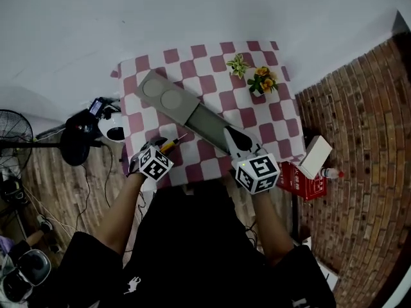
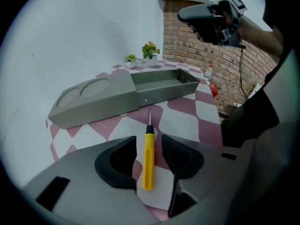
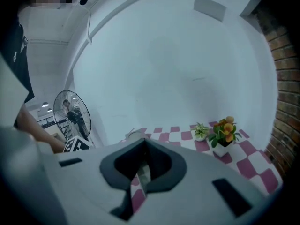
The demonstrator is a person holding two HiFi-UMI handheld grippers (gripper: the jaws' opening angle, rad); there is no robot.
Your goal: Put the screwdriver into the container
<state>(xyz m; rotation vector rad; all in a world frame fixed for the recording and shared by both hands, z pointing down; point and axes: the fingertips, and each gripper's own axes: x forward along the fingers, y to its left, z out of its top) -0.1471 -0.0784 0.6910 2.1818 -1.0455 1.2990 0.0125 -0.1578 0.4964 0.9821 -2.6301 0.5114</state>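
A yellow-handled screwdriver [image 2: 148, 158] lies flat on the pink-and-white checked cloth, its tip toward a long grey container [image 2: 161, 83]. My left gripper [image 2: 149, 139] is open, one jaw on each side of the handle, and neither pad presses on it. In the head view the screwdriver [image 1: 172, 144] lies just ahead of the left gripper [image 1: 157, 149], near the container [image 1: 192, 111]. The container has an open tray section and a closed end with two round recesses. My right gripper [image 1: 236, 140] hovers over the container's near end, and its jaws [image 3: 143, 146] are shut with nothing held.
Two small potted plants [image 1: 263, 81] [image 1: 238, 64] stand at the table's far right. A red box [image 1: 302, 179] sits beside the table on the right, by a brick wall. A fan [image 1: 13, 133] and camera gear stand on the floor to the left.
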